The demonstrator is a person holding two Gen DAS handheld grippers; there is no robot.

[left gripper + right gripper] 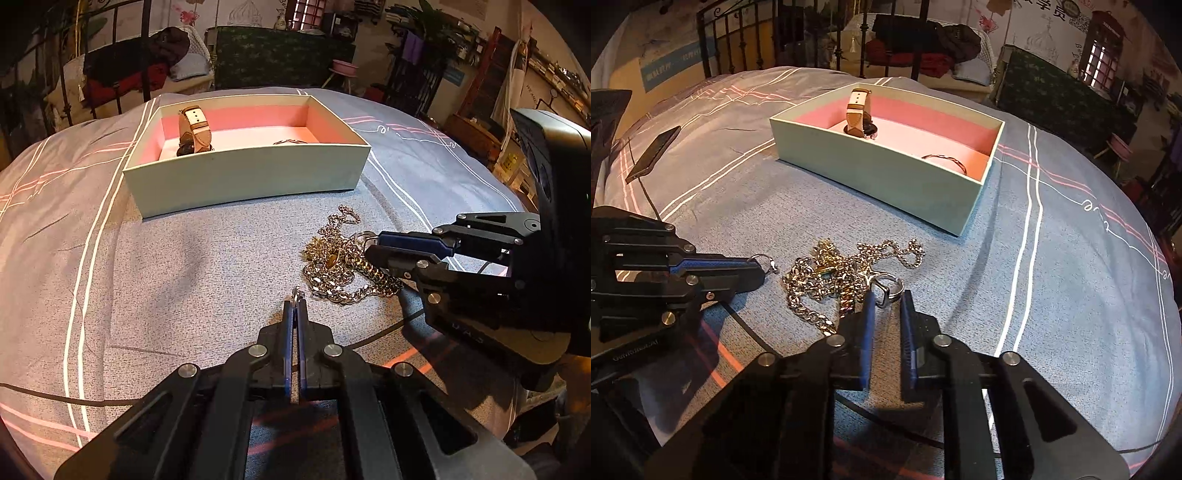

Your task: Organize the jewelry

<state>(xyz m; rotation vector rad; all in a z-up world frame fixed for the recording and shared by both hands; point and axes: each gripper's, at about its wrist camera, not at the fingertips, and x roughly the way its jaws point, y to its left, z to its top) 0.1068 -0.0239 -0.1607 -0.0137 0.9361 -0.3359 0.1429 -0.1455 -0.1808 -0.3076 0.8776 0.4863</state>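
Left gripper clamped shut on a small silver ring, just left of the chain tangle. Right gripper pinching a second ring at the tangle's near right edge. Pale box farther back, holding a watch and a bangle. Phone on the bedspread in the right wrist view only.

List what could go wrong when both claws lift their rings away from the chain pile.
1. The right claw grips a silver ring touching the tangled chains; a snagged link might drag the pile.
2. The left claw pinches a small ring only at its tips; it may slip before reaching the box.
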